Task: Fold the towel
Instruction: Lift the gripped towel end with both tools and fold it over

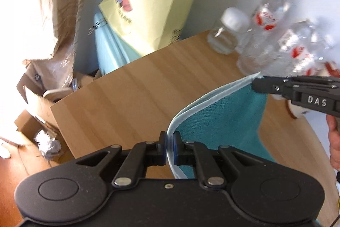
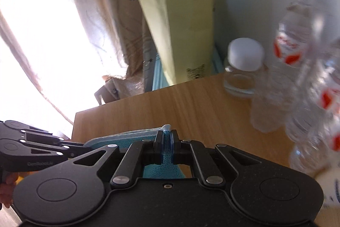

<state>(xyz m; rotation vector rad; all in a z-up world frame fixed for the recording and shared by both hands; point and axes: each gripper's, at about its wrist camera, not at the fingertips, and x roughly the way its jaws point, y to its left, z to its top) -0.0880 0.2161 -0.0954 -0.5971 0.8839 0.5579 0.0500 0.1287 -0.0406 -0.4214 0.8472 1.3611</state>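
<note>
Both the left gripper and right gripper have jaws clamped on the teal terry towel, lifted above the wooden desk; next, carry that edge across to the opposite edge.

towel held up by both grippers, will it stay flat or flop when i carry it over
Likely floppy: the towel sags in a curve between the left gripper and right gripper. Probably light, since pinches at its edge hold it up. The terry pile probably grips well, so slipping seems unlikely.
</note>
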